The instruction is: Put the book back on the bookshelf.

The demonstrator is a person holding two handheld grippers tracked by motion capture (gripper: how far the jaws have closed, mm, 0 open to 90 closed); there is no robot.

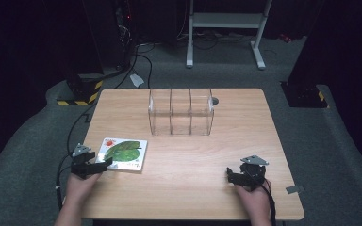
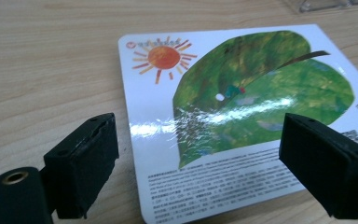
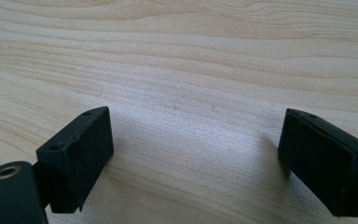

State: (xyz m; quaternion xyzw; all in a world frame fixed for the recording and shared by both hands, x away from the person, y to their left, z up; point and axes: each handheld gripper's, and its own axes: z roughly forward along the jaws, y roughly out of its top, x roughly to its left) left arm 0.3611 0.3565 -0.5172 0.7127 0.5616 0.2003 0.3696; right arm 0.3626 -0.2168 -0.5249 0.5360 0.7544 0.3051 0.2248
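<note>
A thin white book [image 1: 123, 153] with a green leaf and an orange sun on its cover lies flat on the wooden table [image 1: 184, 188], near the front left. My left gripper [image 1: 104, 164] hovers at the book's near left corner, open. In the left gripper view its jaws stand wide apart over the book [image 2: 242, 107], one pad [image 2: 86, 165] off the cover's edge. My right gripper [image 1: 228, 175] rests at the front right, open, with bare table [image 3: 191, 70] between its jaws. A clear plastic rack [image 1: 181, 112] with three slots stands at the table's middle back.
A small grey round disc [image 1: 215, 100] lies by the rack's right end. The table's right edge has a grey tab [image 1: 294, 189] beside it on the floor. Cables [image 1: 75, 127] run along the floor at the left. A white metal stand [image 1: 226, 21] is behind the table.
</note>
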